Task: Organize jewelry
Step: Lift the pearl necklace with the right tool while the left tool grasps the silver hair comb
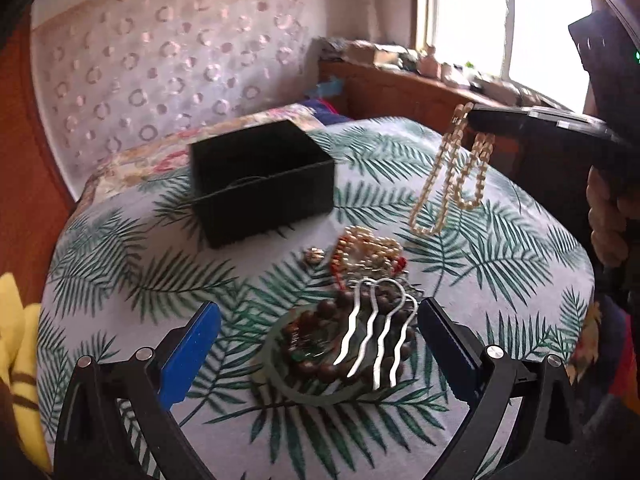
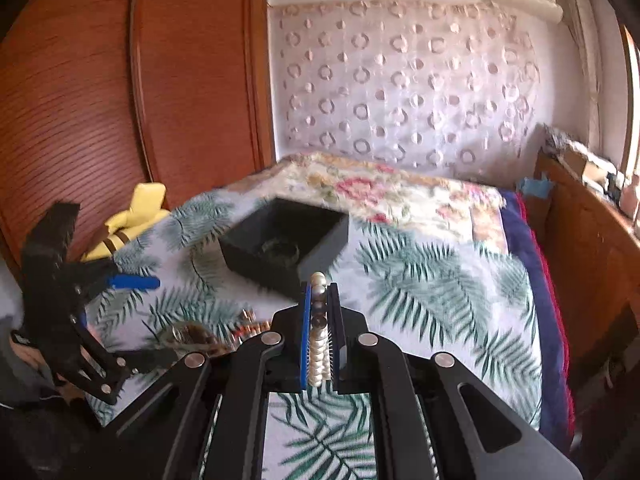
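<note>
Leaf-print tablecloth (image 1: 500, 248) before circle-patterned wallpaper (image 1: 160, 60)

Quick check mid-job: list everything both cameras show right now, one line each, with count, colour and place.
Box: one, black, open, far side of the cloth.
Ring-shaped thing inside box: one, dark; blurred.
Pearl necklace: one, cream, hanging from the right gripper.
Jewelry pile: one heap, pearl, red and gold, mid-cloth.
Wooden bead bracelet: one, brown, in front of the left gripper.
Hair comb: one, silver, on the bracelet.
Bangle: one, dark green, around the bracelet.
Cloth: one, white with green leaves.
Yellow fabric: one, beside the cloth.
Left gripper: open.
Right gripper: shut on the pearl necklace.
</note>
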{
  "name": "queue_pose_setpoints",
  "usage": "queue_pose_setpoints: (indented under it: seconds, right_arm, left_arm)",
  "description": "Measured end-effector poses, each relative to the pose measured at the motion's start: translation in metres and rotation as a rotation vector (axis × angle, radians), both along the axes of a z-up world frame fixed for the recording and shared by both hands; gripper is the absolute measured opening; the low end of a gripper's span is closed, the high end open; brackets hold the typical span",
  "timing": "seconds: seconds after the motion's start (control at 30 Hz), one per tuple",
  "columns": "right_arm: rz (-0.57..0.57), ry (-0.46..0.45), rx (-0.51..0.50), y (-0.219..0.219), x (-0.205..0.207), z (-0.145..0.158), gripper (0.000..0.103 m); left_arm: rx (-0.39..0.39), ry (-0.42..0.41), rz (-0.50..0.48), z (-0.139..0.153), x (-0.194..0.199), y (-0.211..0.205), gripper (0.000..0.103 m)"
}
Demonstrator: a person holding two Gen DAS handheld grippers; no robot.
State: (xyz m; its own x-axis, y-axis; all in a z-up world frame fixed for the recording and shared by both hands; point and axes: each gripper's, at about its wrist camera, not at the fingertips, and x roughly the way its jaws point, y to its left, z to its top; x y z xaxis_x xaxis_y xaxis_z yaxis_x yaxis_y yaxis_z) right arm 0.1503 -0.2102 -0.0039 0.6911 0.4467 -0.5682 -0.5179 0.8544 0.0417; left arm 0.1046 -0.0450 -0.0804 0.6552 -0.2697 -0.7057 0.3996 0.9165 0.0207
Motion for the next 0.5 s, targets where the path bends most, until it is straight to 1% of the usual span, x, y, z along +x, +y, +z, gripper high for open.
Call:
queue_pose_setpoints:
  seconds: [0.1,0.23,0.3,0.47,0.5]
  right_arm:
    - [-0.02,0.037,0.01,-0.009,-0.001,-0.019,0.009]
    - [-0.046,0.069,0.03,-0.019,-0.003,-0.038,0.009]
    - [-0.06,0.079,0.035,-0.023,-0.003,-0.046,0.009]
    - [-0.077,0.099,0.054,-0.03,-0.002,-0.058,0.009]
    - [-0.077,0.102,0.053,-0.032,-0.002,-0.06,0.009]
  left_arm:
    - [0.023,0.04,-0.046,-0.002,0.008,-0.014,0.095]
    - [0.052,0.066,-0.1,-0.002,0.017,-0.03,0.095]
    - [0.066,0.085,-0.124,-0.002,0.021,-0.038,0.088]
    - [0.122,0.114,-0.177,-0.007,0.025,-0.055,0.075]
    - [0.138,0.12,-0.182,-0.009,0.027,-0.058,0.074]
